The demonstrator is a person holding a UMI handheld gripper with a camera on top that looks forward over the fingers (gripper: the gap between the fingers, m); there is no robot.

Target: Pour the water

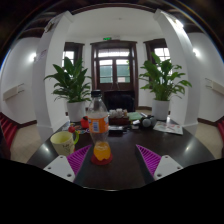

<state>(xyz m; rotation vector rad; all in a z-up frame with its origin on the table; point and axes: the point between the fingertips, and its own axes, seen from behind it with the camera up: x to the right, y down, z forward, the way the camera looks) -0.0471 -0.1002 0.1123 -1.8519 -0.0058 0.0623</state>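
Note:
A clear plastic bottle (98, 118) with a red label stands upright on the dark table (125, 168), beyond the fingers. Directly in front of it stands a small glass (102, 152) holding orange liquid, on a red coaster. A yellow-green cup (63, 142) sits to the bottle's left. My gripper (112, 166) is open and holds nothing; its two fingers with magenta pads (150, 159) spread wide to either side, and the glass stands just ahead of the gap between them, nearer the left finger.
Small objects and a dark tray (124, 120) lie at the table's far side. Two large potted plants (70, 82) flank a wooden door (113, 70) at the back. White pillars stand left and right. A red chair (8, 132) is at the left.

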